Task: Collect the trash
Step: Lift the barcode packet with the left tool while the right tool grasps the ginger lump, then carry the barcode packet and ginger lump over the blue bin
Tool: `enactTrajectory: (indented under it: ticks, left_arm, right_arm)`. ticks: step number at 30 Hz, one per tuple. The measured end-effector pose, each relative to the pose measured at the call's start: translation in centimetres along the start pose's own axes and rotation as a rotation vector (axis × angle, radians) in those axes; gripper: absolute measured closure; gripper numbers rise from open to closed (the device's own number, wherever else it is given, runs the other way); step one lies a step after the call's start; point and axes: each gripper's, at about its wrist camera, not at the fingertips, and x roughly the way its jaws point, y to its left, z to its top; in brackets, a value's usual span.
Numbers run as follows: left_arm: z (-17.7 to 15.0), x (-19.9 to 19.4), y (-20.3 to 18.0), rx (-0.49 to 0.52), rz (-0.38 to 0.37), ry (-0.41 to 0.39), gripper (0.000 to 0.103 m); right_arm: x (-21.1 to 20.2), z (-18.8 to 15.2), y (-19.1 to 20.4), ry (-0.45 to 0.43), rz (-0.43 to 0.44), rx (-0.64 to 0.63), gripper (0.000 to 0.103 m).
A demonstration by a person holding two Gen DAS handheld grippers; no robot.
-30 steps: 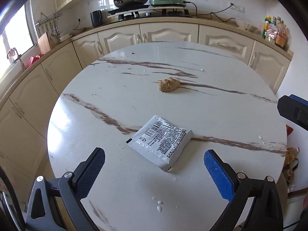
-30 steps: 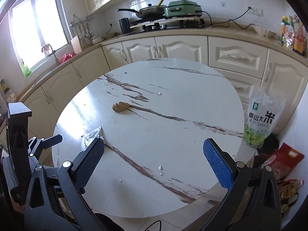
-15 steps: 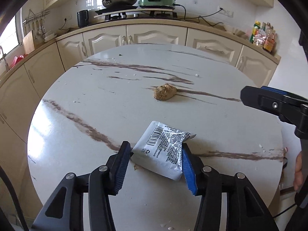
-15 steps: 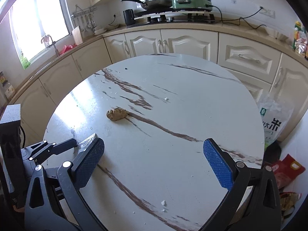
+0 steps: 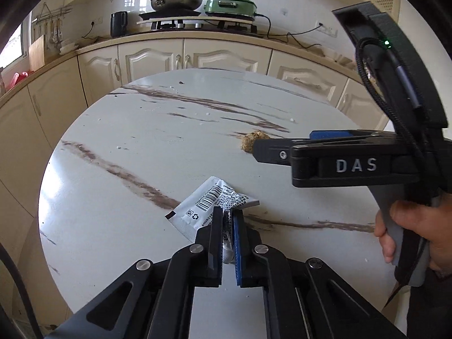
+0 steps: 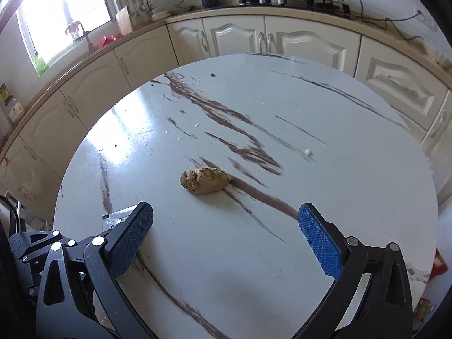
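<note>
In the left wrist view, the left gripper (image 5: 227, 220) is nearest, and its jaws are closed on the near edge of one silver packet (image 5: 210, 203). The packet is crumpled between the jaws. Its long axis runs from the near left to the far right, and its barcode side faces up. The rest of the packet lies on the round white desk (image 5: 118, 197), near its front edge; whether the pinched edge is raised off the surface, I cannot tell.

A little farther, on the right side, the right gripper (image 5: 261, 148) reaches across above the desk, held by a hand (image 5: 409, 234). In its own view the right gripper (image 6: 226, 226) has its jaws wide open and they hold nothing.

Beyond its fingertips, around the middle of the desk, lies one brown lump (image 6: 204, 180). It is oval, with its long axis going left to right, and it lies well apart from the packet (image 6: 117, 217), which shows only as a corner at the left.

Farthest away, on the stove, stand one pan (image 5: 175, 0) and one green cooker (image 5: 231, 4); left of them is one black kettle (image 5: 118, 24).
</note>
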Motion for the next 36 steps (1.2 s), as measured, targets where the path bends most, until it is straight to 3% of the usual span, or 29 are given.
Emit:
enactTrajectory:
  ticks: [4,10,13,14,20,26,31,36]
  left_arm:
    - [0.1,-1.1,2.4,-0.064,-0.058,-0.017,0.102]
    - [-0.3,-3.5,3.8,-0.064,-0.07,-0.052,0.102]
    - [-0.7,-4.7,4.3,-0.064,-0.07,-0.064,0.102]
    - [-0.9,-5.1,4.3,-0.068,-0.067,-0.069,0.102]
    - [-2.1,-8.0,5.4,-0.095,-0.057,-0.096,0.102]
    - [-4.5,-12.7,7.1,-0.134,-0.029,-0.142,0.102]
    - [-7.8,-16.8,9.7,-0.192,0.027,-0.166,0.102]
    - [-11.6,-20.7,14.2,-0.266,0.104,-0.168,0.102]
  right_arm:
    - [1.6,0.9,1.0,0.016,-0.005,-0.039,0.013]
    - [2.4,0.9,2.4,0.025,-0.061,-0.106,0.059]
    - [2.1,0.7,2.6,0.025,-0.06,-0.122,0.062]
    - [2.1,0.6,2.6,0.024,-0.055,-0.126,0.068]
    - [0.2,-0.5,3.0,0.011,-0.041,-0.12,0.071]
    - [-3.0,-0.8,6.1,-0.043,0.017,-0.14,0.071]
    - [-5.3,-1.0,12.4,-0.096,0.138,-0.21,0.071]
    - [-5.0,-1.7,20.7,-0.106,0.287,-0.292,0.071]
